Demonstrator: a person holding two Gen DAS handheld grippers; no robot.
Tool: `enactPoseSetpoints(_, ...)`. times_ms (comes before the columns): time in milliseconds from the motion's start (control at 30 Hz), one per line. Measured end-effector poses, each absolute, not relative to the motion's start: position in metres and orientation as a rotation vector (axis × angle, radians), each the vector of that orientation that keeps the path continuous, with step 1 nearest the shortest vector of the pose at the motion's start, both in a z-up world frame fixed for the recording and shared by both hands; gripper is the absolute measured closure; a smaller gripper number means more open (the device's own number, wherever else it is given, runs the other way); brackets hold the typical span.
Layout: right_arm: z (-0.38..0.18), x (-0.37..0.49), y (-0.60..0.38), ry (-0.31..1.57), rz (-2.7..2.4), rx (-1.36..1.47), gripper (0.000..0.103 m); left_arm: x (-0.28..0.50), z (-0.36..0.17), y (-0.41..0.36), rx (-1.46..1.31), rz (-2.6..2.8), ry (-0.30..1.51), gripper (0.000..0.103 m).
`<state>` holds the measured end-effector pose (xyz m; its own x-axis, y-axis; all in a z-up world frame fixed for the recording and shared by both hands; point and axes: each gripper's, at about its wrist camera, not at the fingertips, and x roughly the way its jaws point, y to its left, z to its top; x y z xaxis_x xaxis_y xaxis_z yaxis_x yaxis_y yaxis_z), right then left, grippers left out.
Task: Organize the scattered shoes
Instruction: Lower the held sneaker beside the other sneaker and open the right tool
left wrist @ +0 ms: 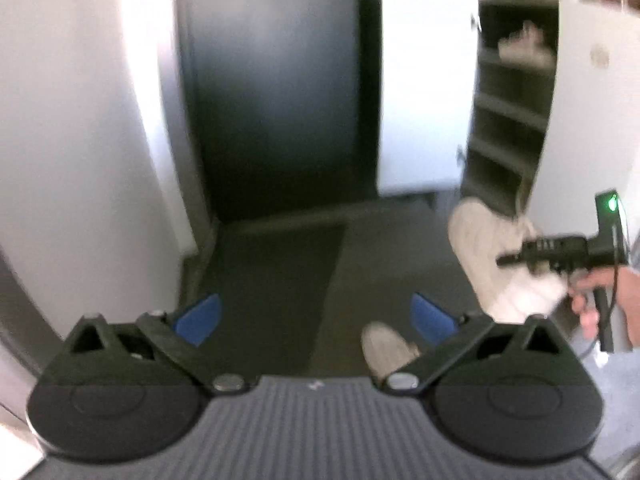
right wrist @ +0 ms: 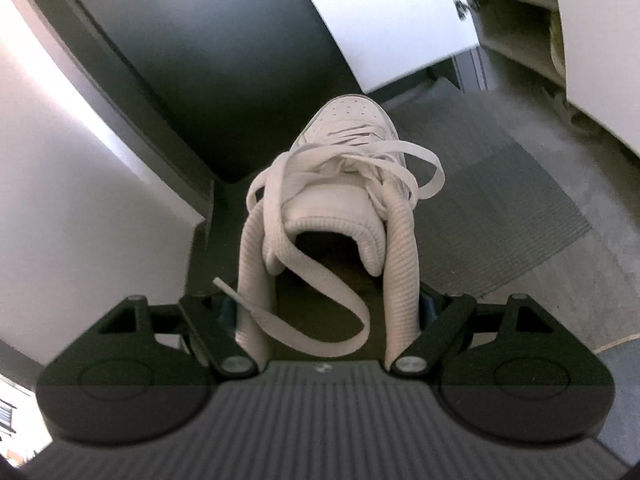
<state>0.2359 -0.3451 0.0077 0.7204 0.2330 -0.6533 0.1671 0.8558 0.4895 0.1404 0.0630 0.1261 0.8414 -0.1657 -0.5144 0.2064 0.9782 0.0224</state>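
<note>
My right gripper (right wrist: 326, 308) is shut on a white sneaker (right wrist: 344, 148), its fingers pressing the padded collar from both sides, toe pointing away, laces hanging loose. The shoe is held above the floor. In the left wrist view the same sneaker (left wrist: 492, 256) hangs from the right gripper (left wrist: 516, 258) in front of the open shoe cabinet (left wrist: 512, 120). A pale shoe (left wrist: 524, 42) sits on an upper cabinet shelf. My left gripper (left wrist: 316, 318) is open and empty, its blue pads wide apart over the floor. A white shoe toe (left wrist: 384, 350) shows on the floor just below it.
The cabinet's white door (left wrist: 428, 84) stands open to the left of the shelves. A dark doorway (left wrist: 276, 100) lies ahead, a white wall (left wrist: 80, 100) on the left. A dark ribbed mat (right wrist: 500, 208) covers part of the grey floor.
</note>
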Motion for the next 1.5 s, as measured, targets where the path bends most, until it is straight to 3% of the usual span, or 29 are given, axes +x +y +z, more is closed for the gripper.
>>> enactPoseSetpoints(200, 0.082, 0.255, -0.299, 0.740, 0.030, 0.481, 0.019, 0.128, 0.139, 0.120, -0.066, -0.089, 0.509, 0.000)
enactPoseSetpoints(333, 0.080, 0.277, -0.270, 0.713, 0.044, 0.506, 0.019, 0.118, 0.139, 0.133, -0.051, -0.079, 0.468, 0.000)
enactPoseSetpoints(733, -0.081, 0.338, -0.187, 0.823, 0.174, 0.591, 0.019, 0.118, 0.118, 0.168, -0.022, -0.028, 0.532, 0.000)
enactPoseSetpoints(1000, -0.194, 0.359, -0.149, 0.957, 0.144, 0.458, 0.019, 0.141, 0.103, 0.193, -0.109, -0.003, 0.615, 0.000)
enactPoseSetpoints(1267, -0.311, 0.356, -0.093, 1.038, 0.064, 0.154, 0.019, 0.149, 0.086, 0.183, -0.061, -0.012, 0.670, 0.000)
enactPoseSetpoints(1300, -0.320, 0.352, -0.091, 1.045, 0.053, 0.153, 0.014, 0.149, 0.084, 0.183, -0.085, -0.016, 0.684, 0.000)
enactPoseSetpoints(1500, -0.323, 0.344, -0.099, 1.077, 0.037, 0.221, 0.013, 0.152, 0.071, 0.197, -0.216, -0.024, 0.746, 0.000)
